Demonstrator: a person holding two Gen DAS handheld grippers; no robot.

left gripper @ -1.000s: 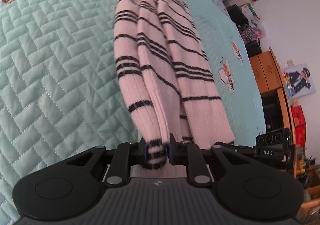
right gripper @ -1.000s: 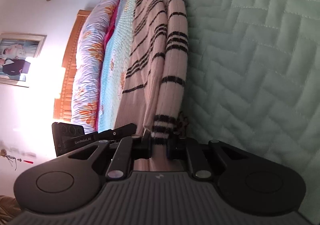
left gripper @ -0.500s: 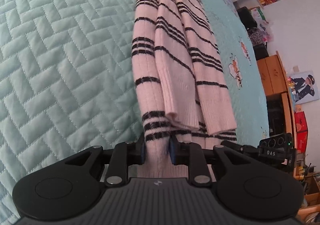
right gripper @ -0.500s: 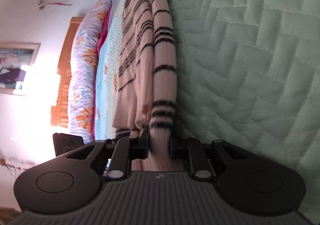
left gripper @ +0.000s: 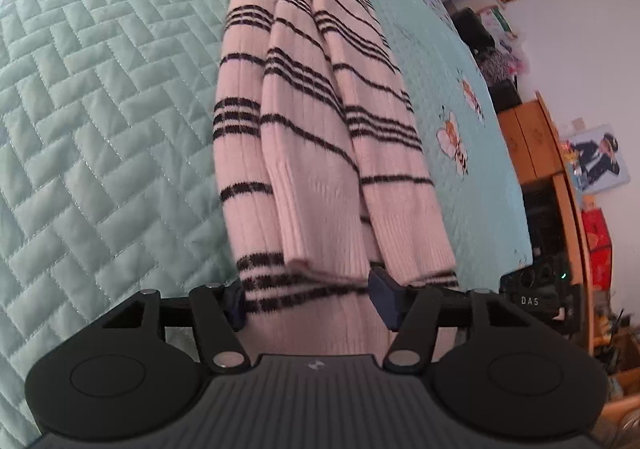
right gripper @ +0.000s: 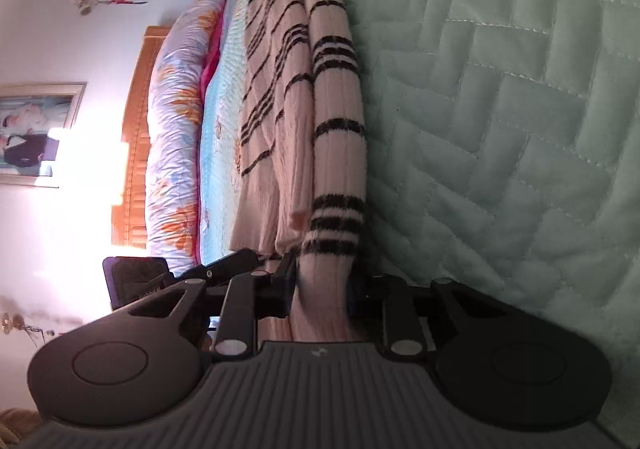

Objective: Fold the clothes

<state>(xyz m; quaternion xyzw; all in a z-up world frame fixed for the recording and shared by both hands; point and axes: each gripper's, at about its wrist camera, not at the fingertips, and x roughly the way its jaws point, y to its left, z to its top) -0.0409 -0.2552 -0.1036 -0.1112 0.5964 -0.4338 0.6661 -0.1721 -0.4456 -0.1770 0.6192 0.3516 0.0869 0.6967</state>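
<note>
A pale pink knit sweater with black stripes [left gripper: 320, 121] lies in long folds on the mint quilted bedspread [left gripper: 100, 109]. My left gripper [left gripper: 308, 299] is open, its fingers spread on either side of the sweater's near edge, which lies loose between them. The sweater shows in the right wrist view [right gripper: 320, 129] too. My right gripper [right gripper: 324, 281] is partly open, with the striped hem still lying between its fingers.
The other gripper shows at the right edge of the left view [left gripper: 536, 297] and at the left of the right view [right gripper: 136, 277]. Wooden cabinets [left gripper: 536, 137] stand beyond the bed. A floral duvet roll [right gripper: 176, 121] and wooden headboard [right gripper: 132, 137] lie at the bed's far side.
Both grippers have opened and let go of the sweater's edge, the left one wide. The sweater has settled lower onto the bedspread.
</note>
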